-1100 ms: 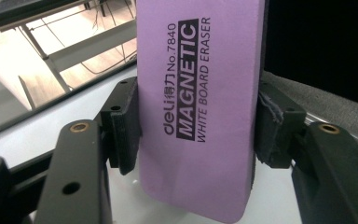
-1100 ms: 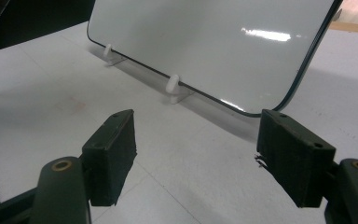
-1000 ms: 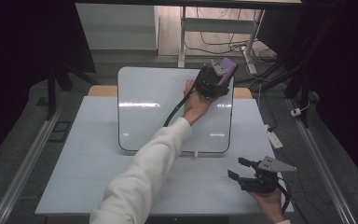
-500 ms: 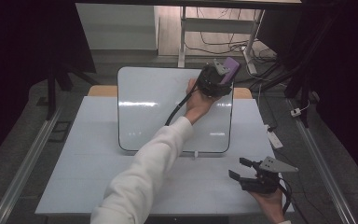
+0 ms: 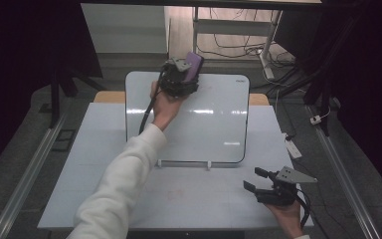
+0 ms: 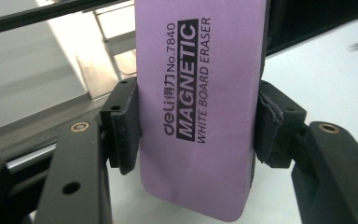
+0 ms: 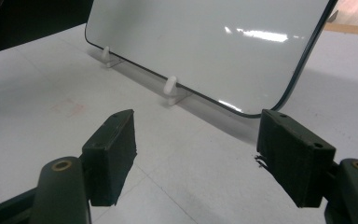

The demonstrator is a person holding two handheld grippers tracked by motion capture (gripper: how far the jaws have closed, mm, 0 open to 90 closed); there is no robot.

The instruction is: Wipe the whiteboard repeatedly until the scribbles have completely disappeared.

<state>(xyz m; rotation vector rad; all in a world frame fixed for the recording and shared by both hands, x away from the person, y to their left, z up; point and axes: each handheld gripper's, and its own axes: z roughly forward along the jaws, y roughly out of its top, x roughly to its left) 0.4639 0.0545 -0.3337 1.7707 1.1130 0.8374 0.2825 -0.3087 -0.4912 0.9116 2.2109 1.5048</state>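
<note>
The left gripper [image 5: 183, 74], clamped on the eraser [image 6: 200, 107], had swept from the whiteboard's [image 5: 219, 129] one o'clock corner toward eleven, apparently wiping, while the right gripper [image 5: 258, 181] rested with jaws apart.

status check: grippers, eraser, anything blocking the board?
Left gripper shut on purple eraser, at whiteboard's top edge. Right gripper open, empty, low by the table. Board face unobstructed.
</note>
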